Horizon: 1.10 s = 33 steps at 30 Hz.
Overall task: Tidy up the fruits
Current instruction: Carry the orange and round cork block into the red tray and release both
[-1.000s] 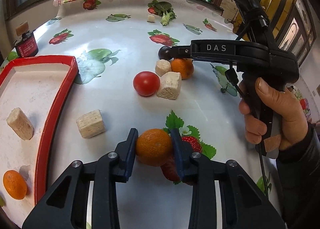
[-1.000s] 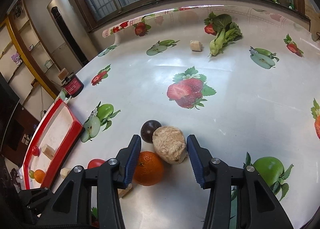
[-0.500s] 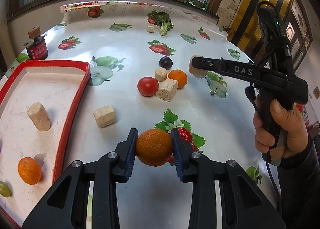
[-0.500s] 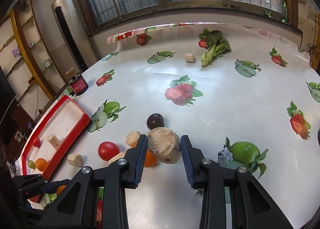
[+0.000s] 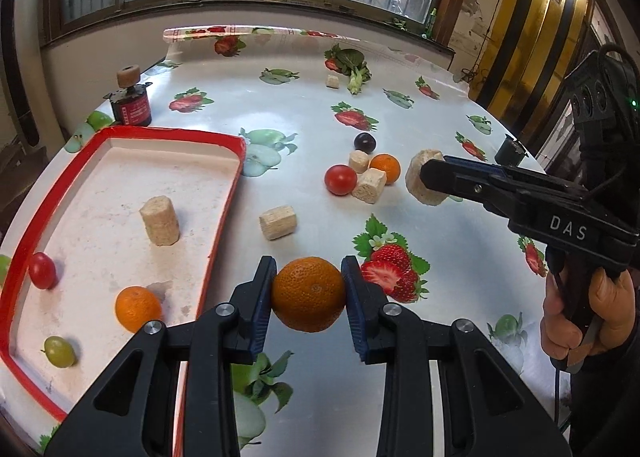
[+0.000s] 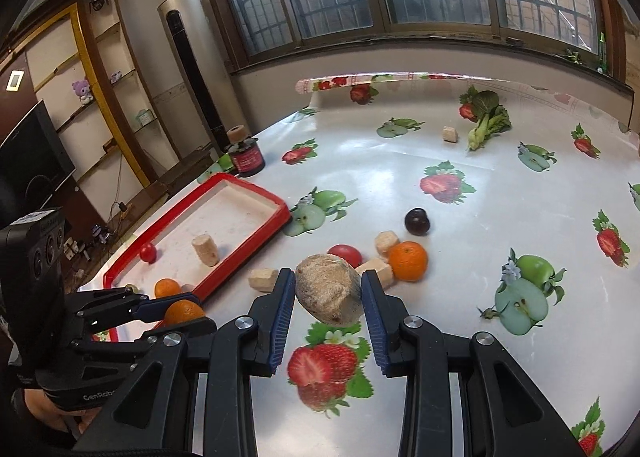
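My left gripper (image 5: 308,293) is shut on an orange (image 5: 309,294) and holds it above the table, just right of the red-rimmed tray (image 5: 224,197). The tray holds an orange (image 5: 137,308), a small tomato (image 5: 41,275), a green grape (image 5: 59,351) and a beige block (image 5: 160,220). My right gripper (image 6: 327,293) is shut on a brown bread-like lump (image 6: 329,289), lifted above the table. On the table lie a tomato (image 5: 340,179), an orange (image 5: 385,168), a dark plum (image 5: 365,142) and beige blocks (image 5: 278,222).
A dark jar (image 5: 131,107) with a cork stands behind the tray. Leafy greens (image 5: 354,65) and a small block (image 5: 331,80) lie at the far side. The tablecloth (image 5: 304,97) carries printed fruit. The table's edge runs close on the right.
Both grippers have lifted and drawn back. The right one closed on the bread-like lump and raised it off the table. The left one carried its orange toward the tray.
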Tool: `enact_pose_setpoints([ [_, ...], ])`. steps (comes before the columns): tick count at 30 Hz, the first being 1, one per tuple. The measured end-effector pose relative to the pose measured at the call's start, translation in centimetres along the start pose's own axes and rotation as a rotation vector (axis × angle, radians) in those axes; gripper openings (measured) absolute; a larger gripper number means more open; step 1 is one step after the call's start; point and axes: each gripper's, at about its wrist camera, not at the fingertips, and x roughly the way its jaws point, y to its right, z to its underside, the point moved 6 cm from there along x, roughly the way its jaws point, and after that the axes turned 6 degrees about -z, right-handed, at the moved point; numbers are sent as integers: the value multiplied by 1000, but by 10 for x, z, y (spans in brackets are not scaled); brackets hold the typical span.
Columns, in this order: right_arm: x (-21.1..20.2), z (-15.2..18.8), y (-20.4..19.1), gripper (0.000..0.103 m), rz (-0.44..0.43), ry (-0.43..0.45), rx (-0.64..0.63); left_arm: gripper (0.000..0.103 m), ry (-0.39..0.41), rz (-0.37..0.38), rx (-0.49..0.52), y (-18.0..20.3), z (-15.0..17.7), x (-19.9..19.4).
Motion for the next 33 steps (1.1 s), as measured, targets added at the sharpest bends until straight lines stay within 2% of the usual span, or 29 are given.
enact_pose_setpoints([
  [16, 25, 5, -63, 35, -80, -40, -59, 31, 41, -81, -94, -65, 9, -27],
  [33, 55, -11, -92, 35, -127, -60, -90, 31, 52, -128, -161, -115, 5, -31],
])
